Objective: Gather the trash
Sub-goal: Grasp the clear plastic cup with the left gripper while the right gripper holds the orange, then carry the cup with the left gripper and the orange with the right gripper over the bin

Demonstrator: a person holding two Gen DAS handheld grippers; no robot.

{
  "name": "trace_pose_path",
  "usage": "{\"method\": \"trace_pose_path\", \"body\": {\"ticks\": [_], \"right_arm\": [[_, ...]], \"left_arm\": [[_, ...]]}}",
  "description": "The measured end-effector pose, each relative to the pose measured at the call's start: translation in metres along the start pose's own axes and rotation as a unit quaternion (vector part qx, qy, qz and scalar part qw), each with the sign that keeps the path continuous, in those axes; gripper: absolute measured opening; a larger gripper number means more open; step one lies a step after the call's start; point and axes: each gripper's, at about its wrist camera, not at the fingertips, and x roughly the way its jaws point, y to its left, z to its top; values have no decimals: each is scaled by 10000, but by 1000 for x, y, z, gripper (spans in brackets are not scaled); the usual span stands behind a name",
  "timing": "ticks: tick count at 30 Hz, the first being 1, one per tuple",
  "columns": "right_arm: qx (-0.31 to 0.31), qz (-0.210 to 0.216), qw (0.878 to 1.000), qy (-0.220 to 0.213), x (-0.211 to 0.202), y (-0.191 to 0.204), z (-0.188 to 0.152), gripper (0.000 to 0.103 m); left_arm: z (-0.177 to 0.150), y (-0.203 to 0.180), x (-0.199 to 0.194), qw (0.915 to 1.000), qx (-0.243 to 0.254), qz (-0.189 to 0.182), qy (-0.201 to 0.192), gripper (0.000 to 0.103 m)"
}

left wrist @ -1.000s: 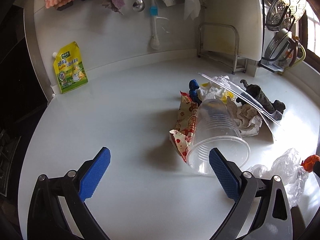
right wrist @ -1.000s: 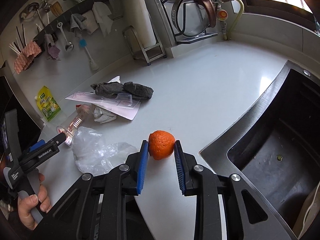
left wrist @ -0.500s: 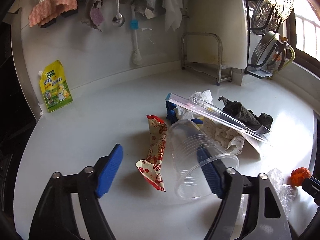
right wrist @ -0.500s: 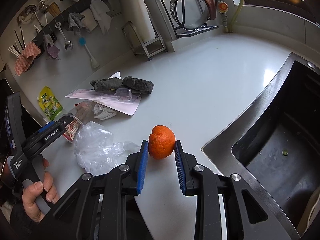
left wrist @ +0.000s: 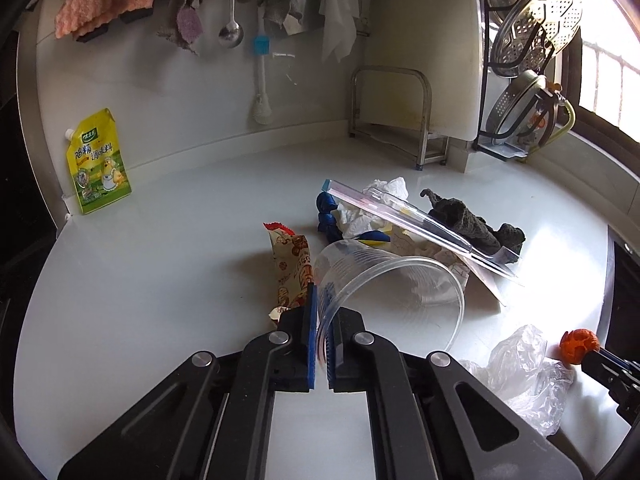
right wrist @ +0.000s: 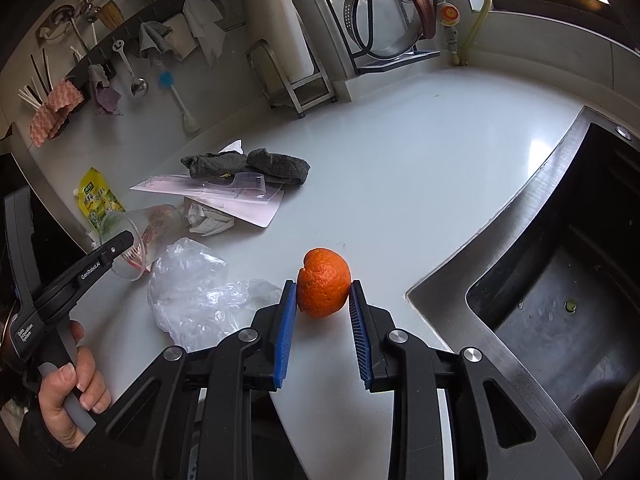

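The white table (left wrist: 168,280) spreads out ahead of both of your hand-held grippers, and to the right of your right hand-held gripper (right wrist: 323,300) the dark steel sink (right wrist: 568,280) drops away at the table's edge. Ahead and to the left of that gripper a flat clear package (right wrist: 224,196) lies under a dark grey cloth (right wrist: 256,166), with crumpled white paper (right wrist: 208,220) just beside it. Nearer, just to its left, a crumpled clear plastic bag (right wrist: 192,296) rests on the table. Your left hand-held gripper (left wrist: 319,300) is clenched on the rim of the clear plastic cup (left wrist: 392,284), the cup's wall pinched between the two blue pads while the cup lies on its side with its mouth towards you and to the right. Just left of the cup, touching it, lies a red and tan snack wrapper (left wrist: 294,268). Further ahead of that gripper a blue scrap (left wrist: 326,216) sits against the paper pile. Your right hand-held gripper is grasping the orange peel (right wrist: 324,282), its blue pads pressed against either side of it, at the table's near edge between the plastic bag and the sink. Well ahead and to the left, a yellow sauce pouch (left wrist: 98,162) leans against the wall.
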Motion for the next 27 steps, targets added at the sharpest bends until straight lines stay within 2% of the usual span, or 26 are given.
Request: {"method": "trace_pose_path", "body": {"ticks": [10, 19, 27], "right_arm": [[-166, -56, 9994, -295, -13, 5, -6, 27], [-233, -79, 9991, -352, -32, 9, -22, 26], [-294, -154, 9990, -306, -29, 10, -18, 27]], "left_arm": [[-10, 4, -36, 9996, -134, -142, -206, 4], [-30, 4, -77, 9991, -16, -279, -315, 4], [-46, 8, -105, 9986, 31, -368, -384, 4]]}}
